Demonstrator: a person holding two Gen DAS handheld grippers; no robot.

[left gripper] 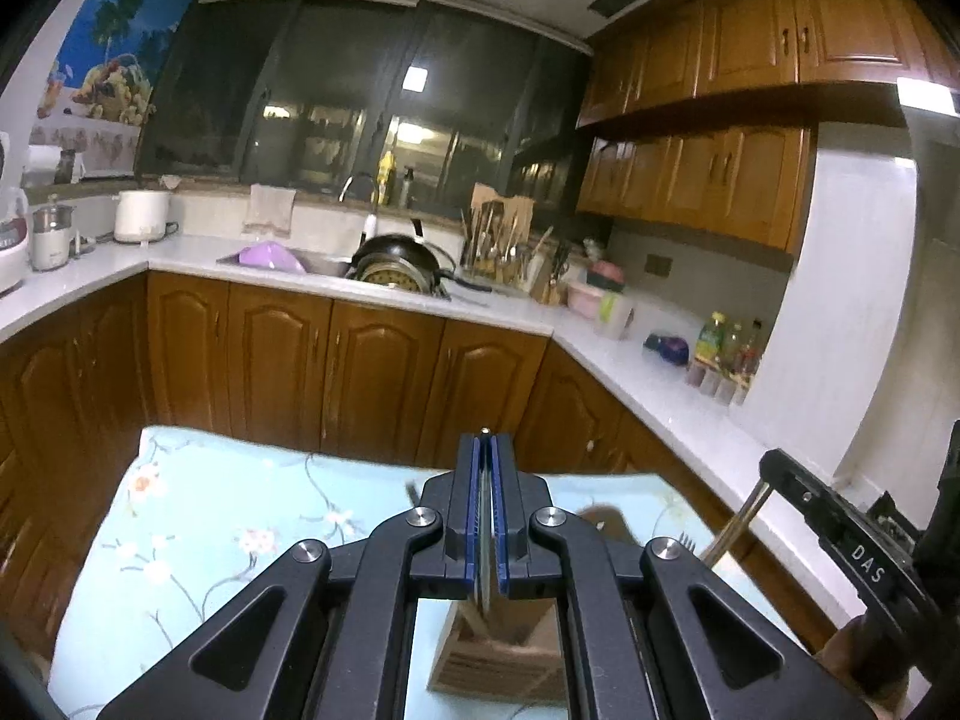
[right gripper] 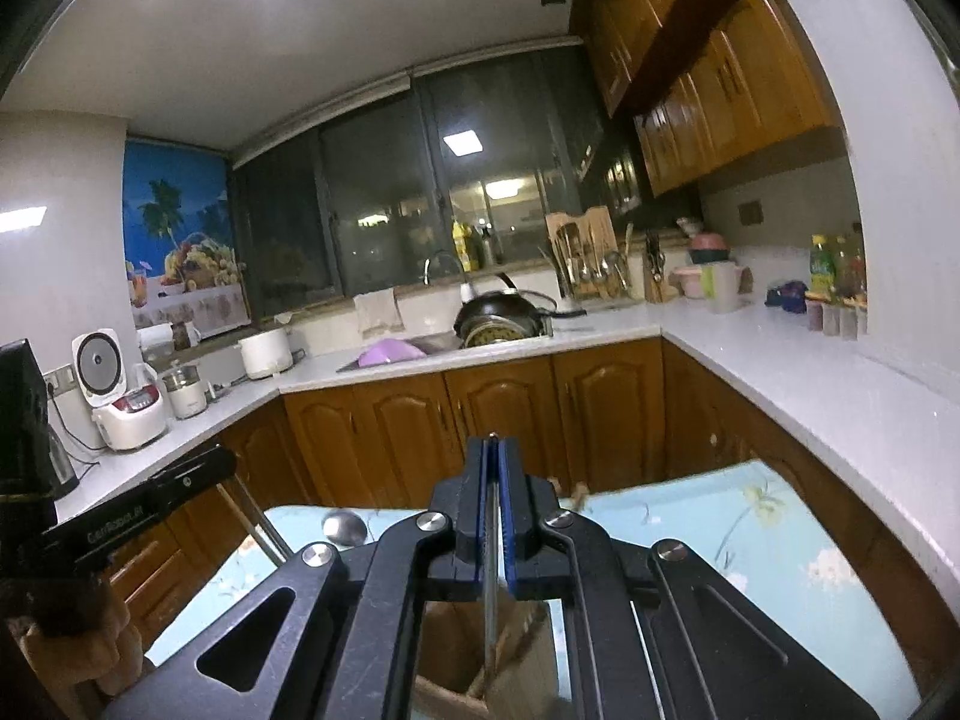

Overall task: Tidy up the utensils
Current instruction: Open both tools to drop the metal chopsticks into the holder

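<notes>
My left gripper [left gripper: 485,438] is shut on a flat metal utensil [left gripper: 485,564] that hangs down toward a wooden utensil holder [left gripper: 498,654] on the floral blue cloth [left gripper: 198,534]. My right gripper [right gripper: 493,441] is shut on a thin metal utensil handle [right gripper: 492,594] that points down into the same wooden holder [right gripper: 516,648]. In the left wrist view the right gripper's utensil shows as a fork [left gripper: 729,531] at the right. In the right wrist view the left gripper's utensil shows as a spoon [right gripper: 343,527] at the left.
The cloth-covered table stands amid brown cabinets [left gripper: 336,372] and white countertops [left gripper: 648,384]. A sink with a black wok [left gripper: 396,258] and a utensil rack [left gripper: 498,240] lie at the back. A rice cooker [right gripper: 120,396] stands on the left counter.
</notes>
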